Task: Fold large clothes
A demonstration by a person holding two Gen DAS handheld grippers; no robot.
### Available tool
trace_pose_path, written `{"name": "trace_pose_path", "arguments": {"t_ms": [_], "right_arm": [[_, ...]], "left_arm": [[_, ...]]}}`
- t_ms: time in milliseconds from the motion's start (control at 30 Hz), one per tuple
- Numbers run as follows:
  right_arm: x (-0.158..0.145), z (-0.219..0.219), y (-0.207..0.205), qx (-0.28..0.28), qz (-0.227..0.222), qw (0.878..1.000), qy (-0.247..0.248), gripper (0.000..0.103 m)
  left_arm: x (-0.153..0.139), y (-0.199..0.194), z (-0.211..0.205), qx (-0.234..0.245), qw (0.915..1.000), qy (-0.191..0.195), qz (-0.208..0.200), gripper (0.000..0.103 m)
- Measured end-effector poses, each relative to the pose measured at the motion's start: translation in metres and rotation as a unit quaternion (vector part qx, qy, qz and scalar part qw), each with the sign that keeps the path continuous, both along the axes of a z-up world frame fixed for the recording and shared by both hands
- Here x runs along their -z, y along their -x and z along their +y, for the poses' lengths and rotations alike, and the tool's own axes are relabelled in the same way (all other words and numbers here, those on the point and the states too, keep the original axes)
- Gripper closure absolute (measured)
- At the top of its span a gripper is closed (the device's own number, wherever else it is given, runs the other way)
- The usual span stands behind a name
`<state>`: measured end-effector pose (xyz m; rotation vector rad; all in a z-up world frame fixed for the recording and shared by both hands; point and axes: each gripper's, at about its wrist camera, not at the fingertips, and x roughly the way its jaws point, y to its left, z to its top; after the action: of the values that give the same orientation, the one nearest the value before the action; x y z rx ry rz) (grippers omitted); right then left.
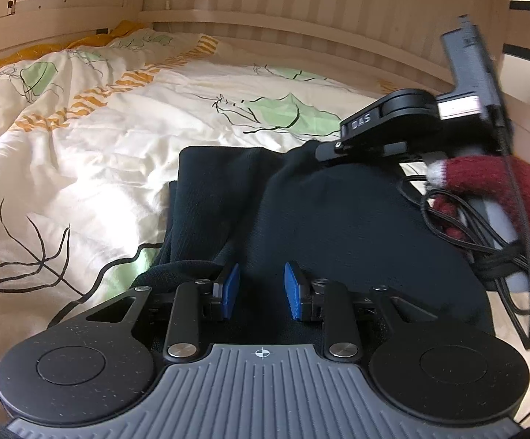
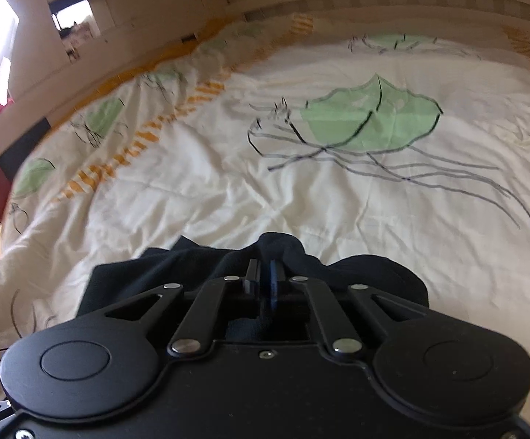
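While you held both tools: the dark garment [image 1: 323, 219] lay on the bed quilt [image 1: 82, 139].
Garment axis: ran from your left gripper [image 1: 261, 292] away toward the headboard [image 1: 301, 11].
Left gripper: pads partly apart, cloth between; grip unclear.
Right gripper [image 2: 265, 278]: closed, pinching a garment fold.
Nearby: your red-gloved hand [image 1: 499, 190], trailing cable [image 1: 484, 241].

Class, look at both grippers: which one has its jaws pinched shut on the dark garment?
The right gripper: its blue pads meet, pinching a fold of the dark garment. The left gripper shows a gap between its pads.
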<state>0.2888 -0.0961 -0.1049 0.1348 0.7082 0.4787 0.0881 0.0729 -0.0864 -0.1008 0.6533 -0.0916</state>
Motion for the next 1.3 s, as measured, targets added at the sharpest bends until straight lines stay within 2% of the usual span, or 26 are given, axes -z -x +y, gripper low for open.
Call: {"name": "trace_pose_path", "arguments": {"t_ms": [33,67,100,200,267,333,400,433,533,567,633,733,800,867,1200,1300], "right_arm": [[-0.002,-0.001,0.003,0.001,-0.005,1.0,-0.002,0.087],[-0.004,-0.002,0.008,0.003,-0.012,1.0,-0.005,0.076],[-0.007,-0.002,0.013,0.003,-0.02,1.0,-0.01,0.06],[-0.017,-0.004,0.035,0.004,-0.05,0.999,-0.018,0.034],[-0.022,-0.007,0.051,0.014,-0.068,0.998,-0.012,0.026],[-0.024,-0.012,0.065,0.025,-0.078,0.997,-0.011,0.025],[-0.025,-0.021,0.079,0.04,-0.083,0.996,-0.014,0.012],[-0.025,-0.027,0.086,0.049,-0.084,0.995,-0.018,0.009],[-0.023,-0.045,0.106,0.084,-0.081,0.993,-0.035,0.005],[-0.022,-0.051,0.111,0.096,-0.078,0.991,-0.04,0.001],[-0.02,-0.063,0.122,0.114,-0.07,0.99,-0.053,0.0],[-0.017,-0.075,0.136,0.135,-0.056,0.987,-0.066,0.0],[-0.015,-0.079,0.146,0.143,-0.051,0.986,-0.069,0.0],[-0.016,-0.081,0.155,0.146,-0.05,0.985,-0.072,0.0],[-0.023,-0.071,0.193,0.131,-0.069,0.988,-0.048,0.0],[-0.022,-0.07,0.196,0.125,-0.061,0.989,-0.052,0.0]], "left_arm": [[0.0,0.0,0.0,0.0,1.0,0.0,0.0,0.075],[-0.001,0.0,0.0,-0.001,1.0,0.001,0.001,0.075],[-0.001,-0.001,0.0,-0.001,1.0,0.001,0.002,0.075],[-0.001,-0.001,0.0,-0.001,1.0,0.001,0.002,0.075],[-0.001,-0.002,0.001,-0.001,1.0,0.002,0.004,0.075],[-0.002,-0.002,0.001,-0.001,1.0,0.004,0.006,0.075],[-0.003,-0.003,0.001,-0.002,1.0,0.004,0.008,0.075],[-0.003,-0.003,0.001,-0.003,1.0,0.002,0.009,0.075],[-0.005,-0.004,-0.001,-0.002,0.9999,-0.005,0.011,0.071],[-0.006,-0.005,-0.001,-0.001,0.9999,-0.007,0.011,0.069],[-0.007,-0.006,-0.002,0.001,0.9999,-0.007,0.01,0.064],[-0.009,-0.006,-0.003,0.006,1.0,-0.007,0.003,0.045],[-0.013,-0.006,-0.005,0.004,0.9998,-0.019,-0.005,0.012],[-0.019,-0.006,-0.007,-0.003,0.9995,-0.031,-0.008,0.0],[-0.034,0.012,-0.008,-0.009,0.9994,-0.032,0.008,0.0],[-0.036,0.016,-0.007,-0.006,0.9994,-0.03,0.016,0.0]]}}
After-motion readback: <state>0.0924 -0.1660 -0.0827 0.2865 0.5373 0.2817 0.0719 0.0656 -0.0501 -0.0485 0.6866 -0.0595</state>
